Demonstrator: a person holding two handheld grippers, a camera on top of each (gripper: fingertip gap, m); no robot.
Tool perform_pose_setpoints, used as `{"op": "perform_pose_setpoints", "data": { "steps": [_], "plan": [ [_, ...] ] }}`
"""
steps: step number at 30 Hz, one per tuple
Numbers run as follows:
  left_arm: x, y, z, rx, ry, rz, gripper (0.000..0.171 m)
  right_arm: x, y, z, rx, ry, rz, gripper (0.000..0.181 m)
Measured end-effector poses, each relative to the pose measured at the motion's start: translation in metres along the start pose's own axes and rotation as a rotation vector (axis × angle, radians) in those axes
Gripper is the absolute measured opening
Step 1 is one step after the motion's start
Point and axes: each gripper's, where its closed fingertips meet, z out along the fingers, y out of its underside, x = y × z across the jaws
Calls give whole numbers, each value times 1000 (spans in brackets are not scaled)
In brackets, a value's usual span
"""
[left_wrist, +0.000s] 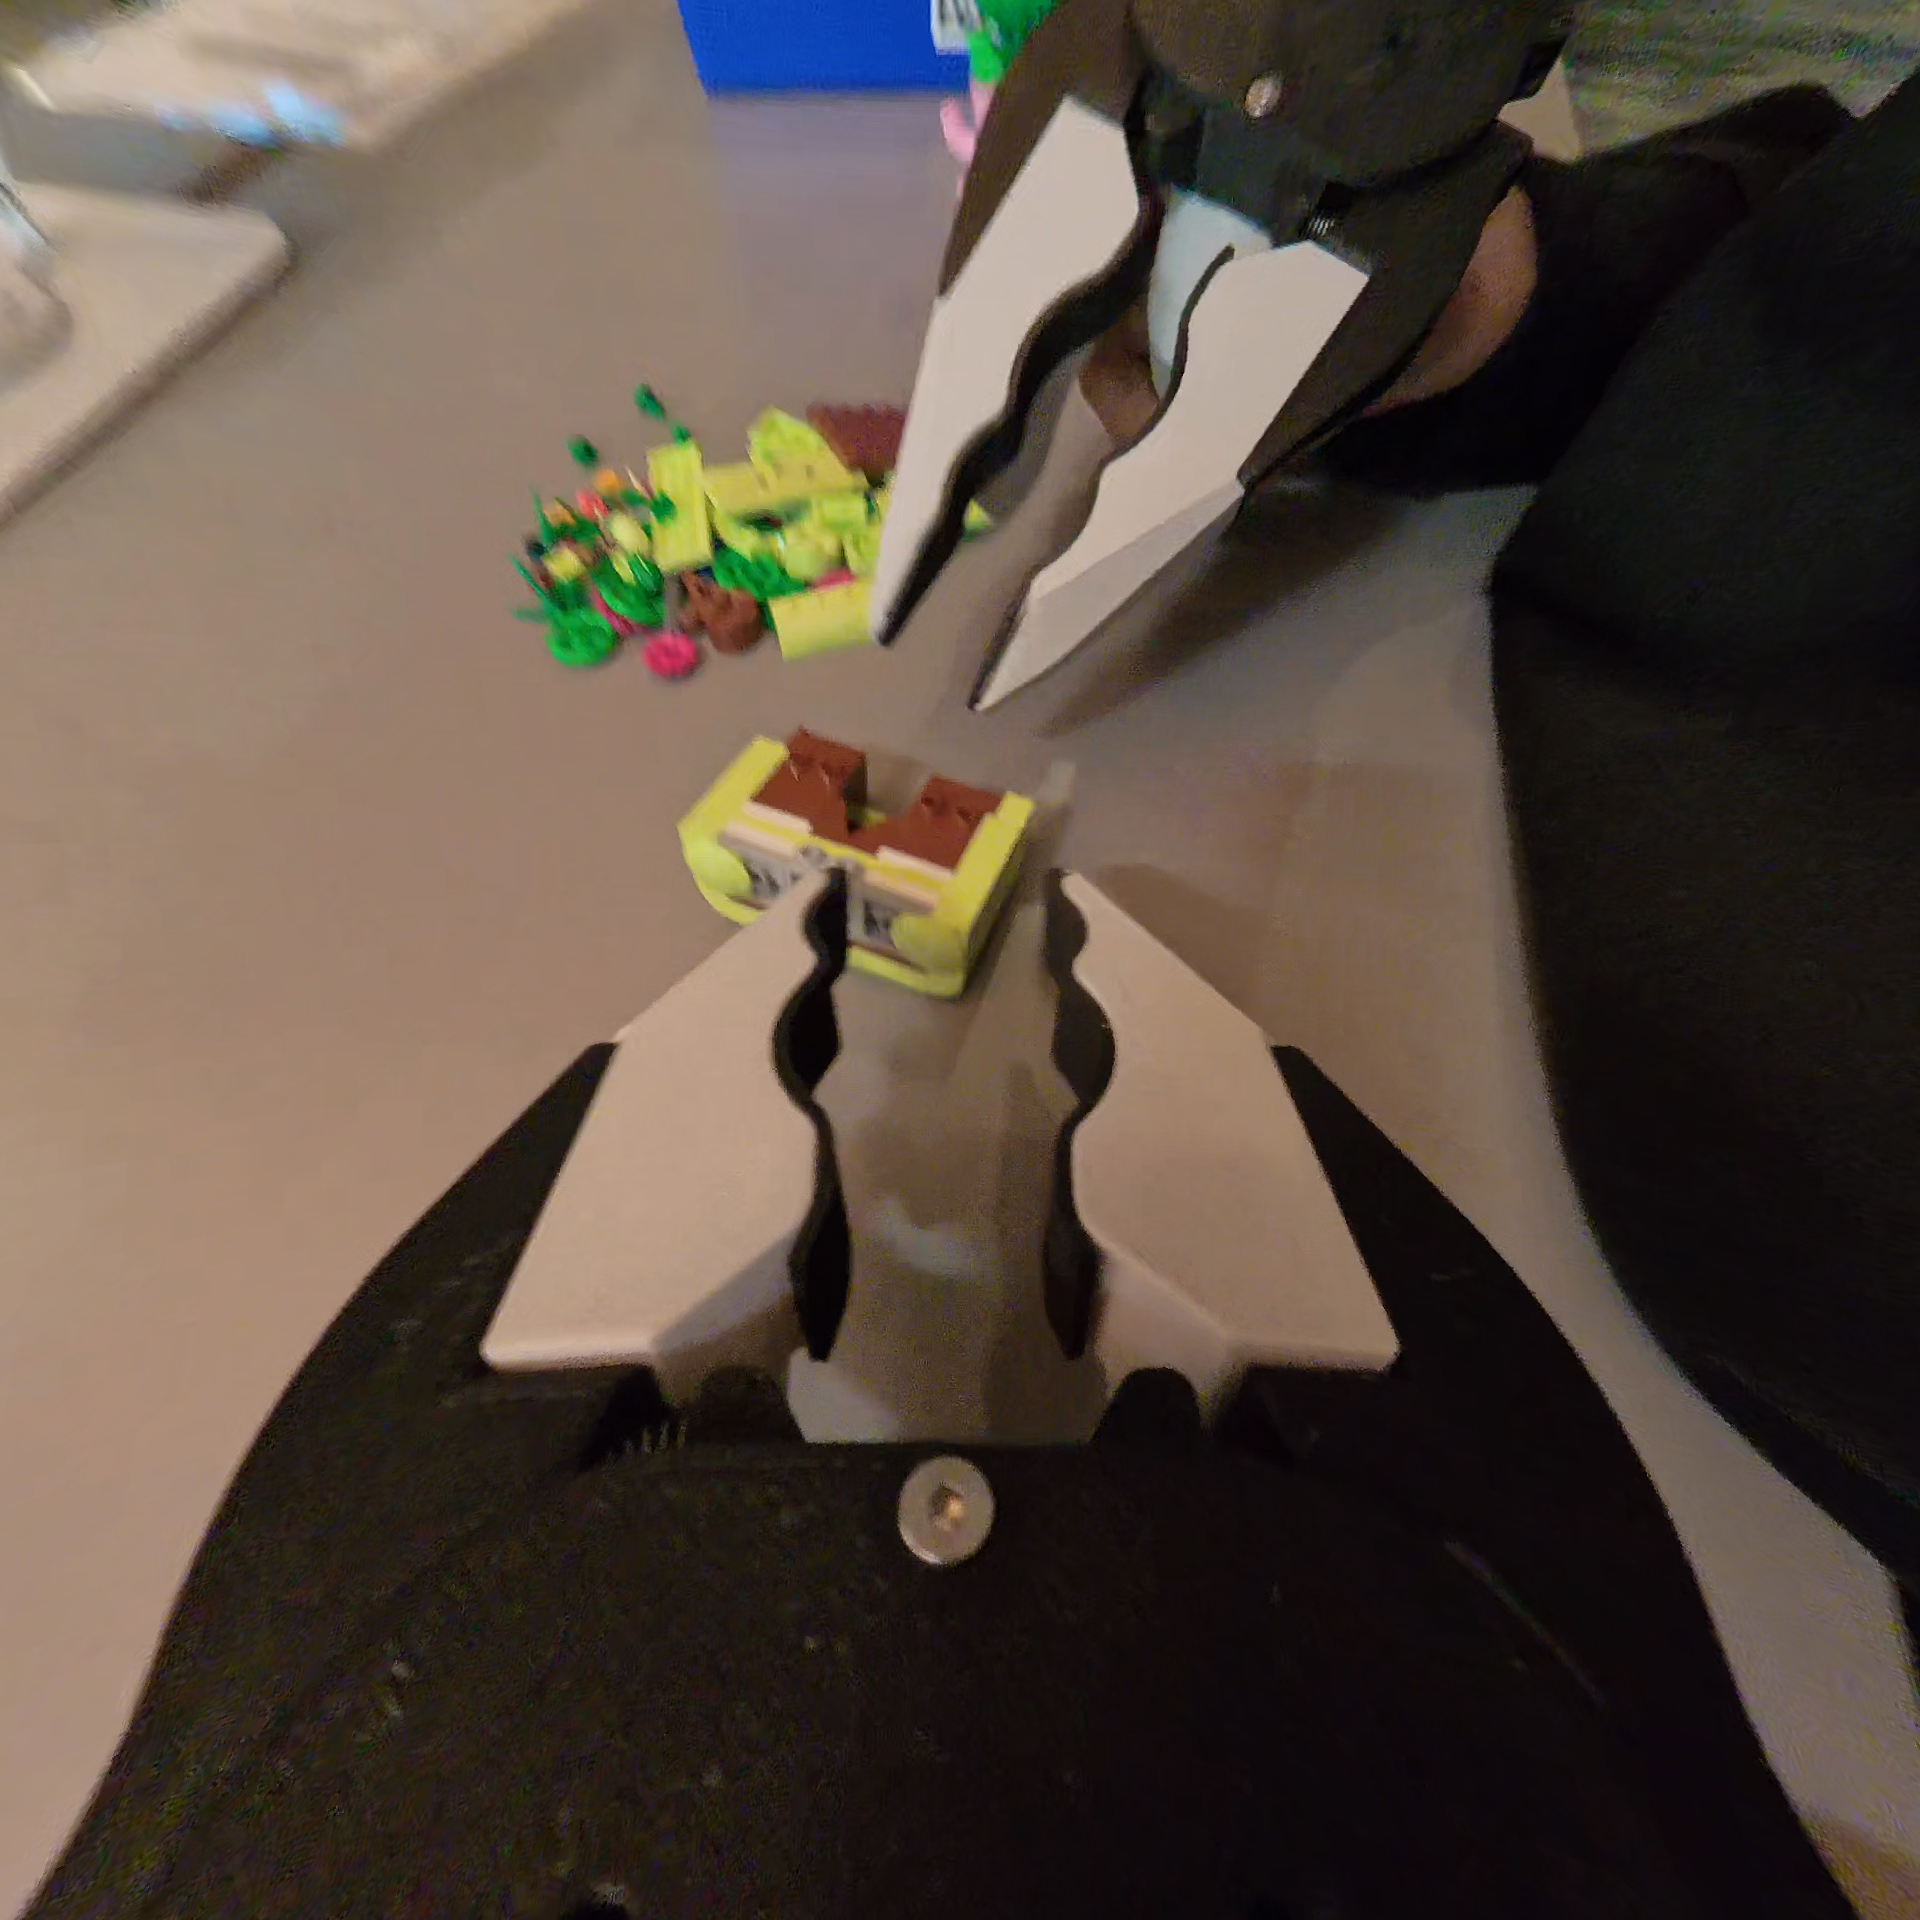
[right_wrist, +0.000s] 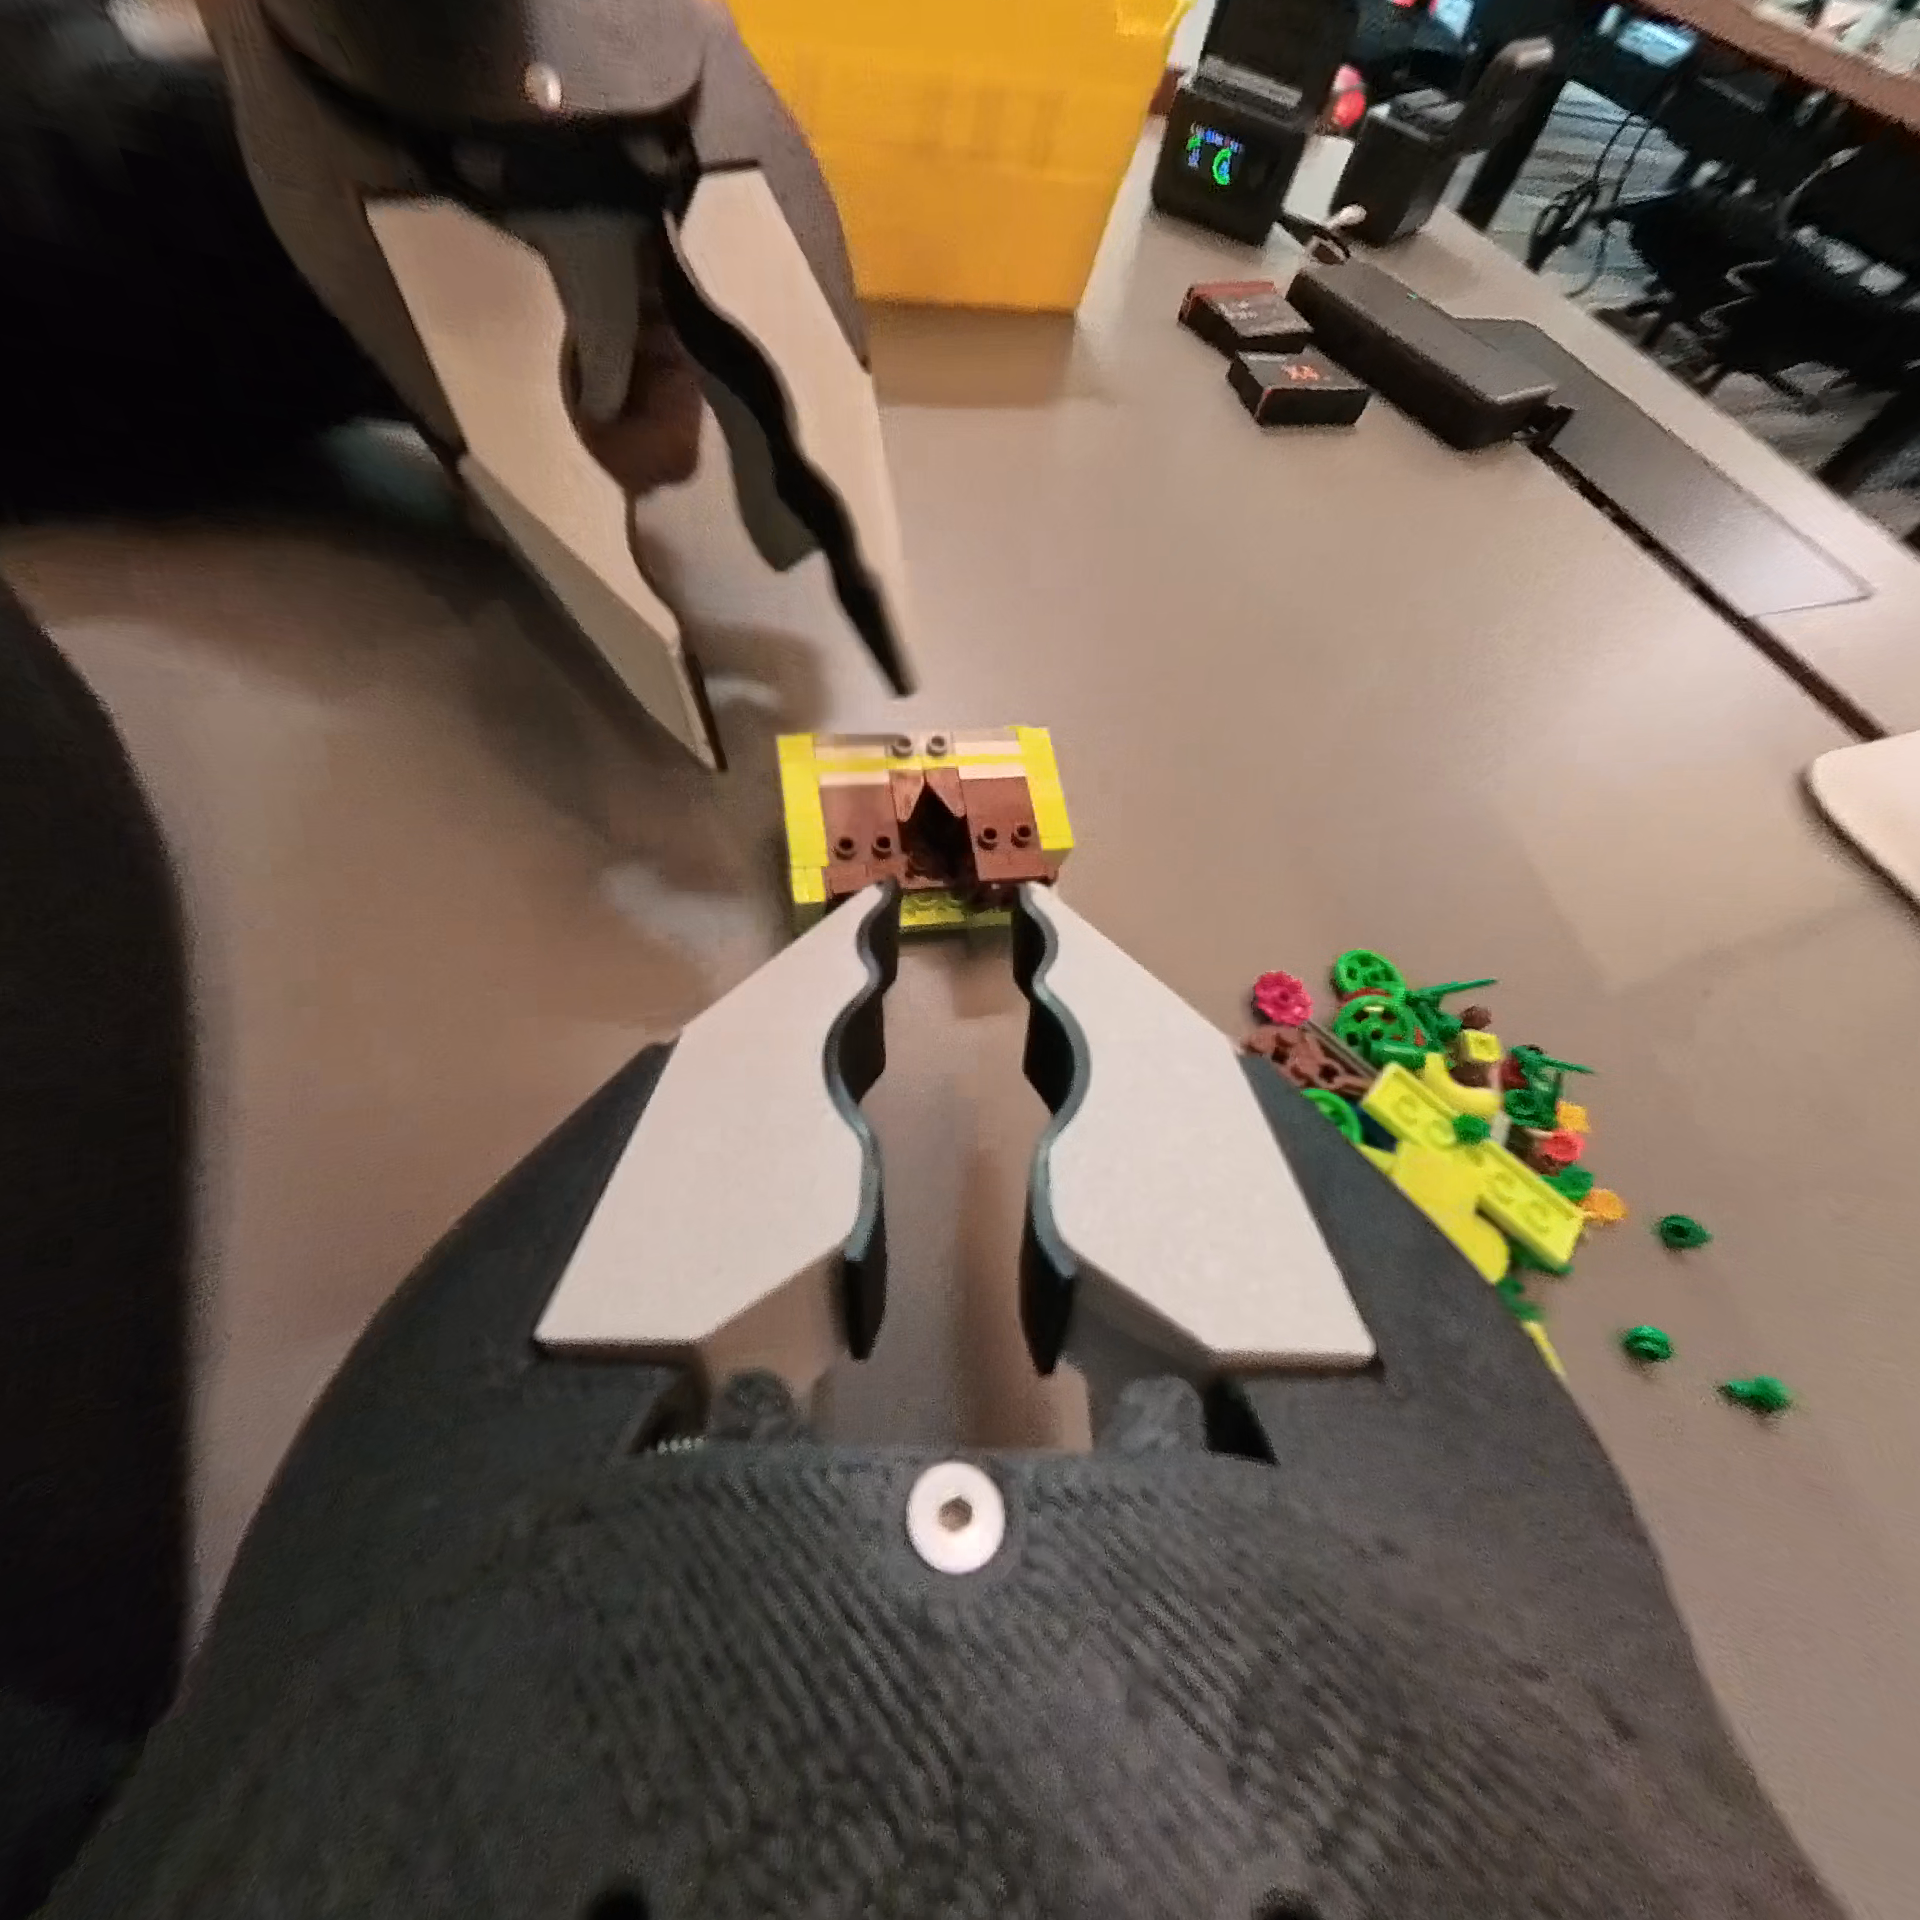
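Note:
A small brick build (left_wrist: 914, 831), lime-yellow walls with brown bricks on top and a gap in its middle, stands on the grey-brown table (left_wrist: 312, 883). My left gripper (left_wrist: 945, 883) is open and empty, with its fingertips at the build's near side. In the right wrist view the build (right_wrist: 925, 821) lies just past my right gripper (right_wrist: 956, 899), which is open and empty, with its tips at the build's near edge. Each gripper shows in the other's view: the right one (left_wrist: 930, 670) and the left one (right_wrist: 808, 725), both open, on opposite sides of the build.
A pile of loose lime, green, brown and pink bricks (left_wrist: 717, 530) (right_wrist: 1455, 1122) lies beside the build. A yellow bin (right_wrist: 966, 156), black devices (right_wrist: 1236, 156), small black boxes (right_wrist: 1299, 384), a blue box (left_wrist: 821, 42) and a white pad (right_wrist: 1870, 821) stand farther off. A dark sleeve (left_wrist: 1714, 727) is close by.

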Motion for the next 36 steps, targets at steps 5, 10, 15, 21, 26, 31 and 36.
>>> {"op": "perform_pose_setpoints", "data": {
  "steps": [5,10,15,21,26,31,36],
  "plan": [
    [-6,-15,9,60,-146,176,62,-14,-11,-12,81,-204,211,19],
    [-11,2,24,-91,-149,147,64,-27,-9,-5,30,-276,261,25],
    [-11,0,22,-75,-125,74,74,-30,0,3,-41,-218,189,25],
    [-18,-8,14,-2,-101,-26,94,-33,10,10,-114,-182,129,23],
    [-12,5,26,-109,-80,36,98,-13,19,12,-157,-67,159,12],
    [4,3,20,-89,-8,54,68,9,32,5,-191,9,226,11],
    [-10,-6,13,-27,-58,50,94,9,23,-1,-121,-20,246,13]
  ]
}}
